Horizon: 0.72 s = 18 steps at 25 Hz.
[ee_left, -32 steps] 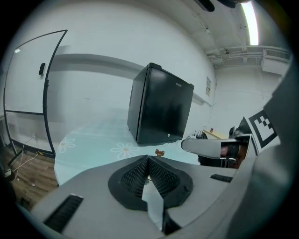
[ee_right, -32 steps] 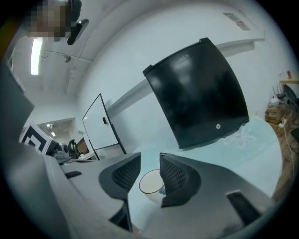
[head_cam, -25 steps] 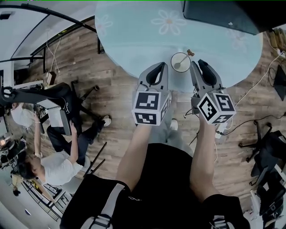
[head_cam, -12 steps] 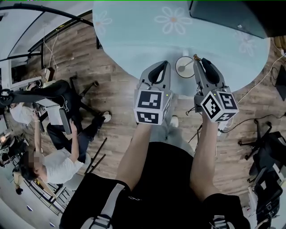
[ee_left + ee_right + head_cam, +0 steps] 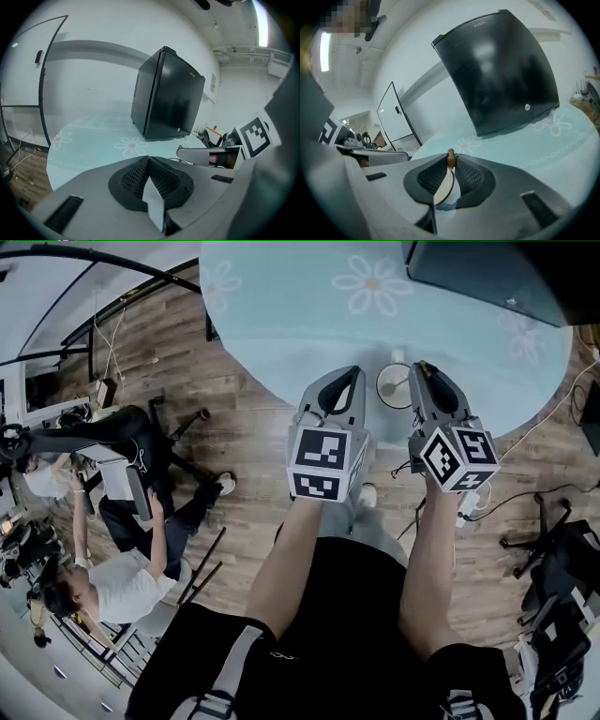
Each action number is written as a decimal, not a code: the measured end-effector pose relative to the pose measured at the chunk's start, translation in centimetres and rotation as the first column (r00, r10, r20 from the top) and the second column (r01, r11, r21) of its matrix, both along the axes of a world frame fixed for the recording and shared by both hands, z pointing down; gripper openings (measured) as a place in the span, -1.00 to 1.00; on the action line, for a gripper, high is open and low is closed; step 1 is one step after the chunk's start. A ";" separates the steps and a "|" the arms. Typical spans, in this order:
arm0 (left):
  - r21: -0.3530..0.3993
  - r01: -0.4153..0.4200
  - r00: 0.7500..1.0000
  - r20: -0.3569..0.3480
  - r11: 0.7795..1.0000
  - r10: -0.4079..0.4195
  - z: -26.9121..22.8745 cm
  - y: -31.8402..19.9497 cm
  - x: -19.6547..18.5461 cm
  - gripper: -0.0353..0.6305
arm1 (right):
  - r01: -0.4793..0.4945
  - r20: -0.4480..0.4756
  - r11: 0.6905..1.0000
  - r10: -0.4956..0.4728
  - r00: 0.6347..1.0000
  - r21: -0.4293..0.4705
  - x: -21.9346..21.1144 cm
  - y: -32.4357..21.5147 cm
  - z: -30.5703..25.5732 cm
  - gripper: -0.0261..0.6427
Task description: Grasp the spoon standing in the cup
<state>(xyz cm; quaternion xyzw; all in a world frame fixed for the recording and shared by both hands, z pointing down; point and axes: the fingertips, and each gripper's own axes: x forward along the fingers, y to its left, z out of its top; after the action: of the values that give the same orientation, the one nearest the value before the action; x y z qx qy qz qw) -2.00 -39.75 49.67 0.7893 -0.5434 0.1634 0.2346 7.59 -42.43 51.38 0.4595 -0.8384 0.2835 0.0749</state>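
Note:
A white cup stands near the front edge of the round pale-blue table. The spoon stands in it, its handle leaning right. My right gripper is just right of the cup. In the right gripper view its jaws are closing, and the spoon's brown handle end sits pinched between the pads of the right gripper. My left gripper hovers over the table edge left of the cup; in its own view the left gripper is shut with nothing in it.
A black box-like cabinet stands on the table's far right, also large in both gripper views. Below the table edge lies wooden floor with cables, office chairs and seated people at the left.
My right gripper has moved forward and left onto the spoon's handle, and its jaws have come together around it. The left gripper has stayed beside the cup.

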 end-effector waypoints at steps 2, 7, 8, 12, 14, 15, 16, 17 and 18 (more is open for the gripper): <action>0.004 0.010 1.000 0.001 1.000 -0.010 -0.2 0.0 -0.4 -0.86 | -0.002 -0.012 1.000 0.002 1.000 0.012 -0.1 0.1 -0.2 -0.78; 0.019 0.026 1.000 -0.003 0.999 -0.026 -0.9 1.0 -0.7 -0.86 | 0.000 -0.017 0.998 0.001 1.000 0.057 -0.2 0.7 -1.7 -0.78; 0.024 0.027 1.000 -0.004 0.999 -0.027 -1.1 1.1 -0.7 -0.86 | -0.002 -0.017 0.998 0.003 1.000 0.067 -0.1 0.8 -2.1 -0.78; 0.052 0.025 1.000 -0.006 0.998 -0.024 -2.5 1.6 -0.2 -0.86 | -0.004 -0.020 0.993 0.006 1.000 0.115 0.1 1.2 -4.0 -0.78; 0.068 0.023 1.000 -0.005 0.997 -0.023 -3.2 2.0 0.1 -0.86 | 0.003 -0.018 0.990 0.000 1.000 0.140 0.2 1.6 -5.1 -0.78; 0.075 0.022 1.000 -0.004 0.997 -0.022 -3.6 2.2 0.2 -0.86 | 0.005 -0.017 0.988 -0.003 1.000 0.152 0.2 1.9 -5.6 -0.78; 0.083 0.022 1.000 -0.004 0.996 -0.021 -4.0 2.5 0.3 -0.86 | 0.006 -0.017 0.987 -0.003 1.000 0.163 0.3 2.2 -6.1 -0.78; 0.090 0.021 1.000 -0.005 0.996 -0.021 -4.4 2.8 0.4 -0.86 | 0.005 -0.016 0.985 -0.002 1.000 0.174 0.3 2.5 -6.6 -0.78; 0.096 0.022 1.000 -0.008 0.995 -0.021 -4.8 3.1 0.4 -0.86 | 0.004 -0.016 0.983 -0.001 1.000 0.185 0.4 2.7 -7.1 -0.78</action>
<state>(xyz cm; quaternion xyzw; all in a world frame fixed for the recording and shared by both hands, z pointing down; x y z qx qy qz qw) -1.59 -36.64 44.92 0.7943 -0.5583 0.1316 0.2001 7.96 -39.71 44.27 0.4657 -0.8610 0.2007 0.0386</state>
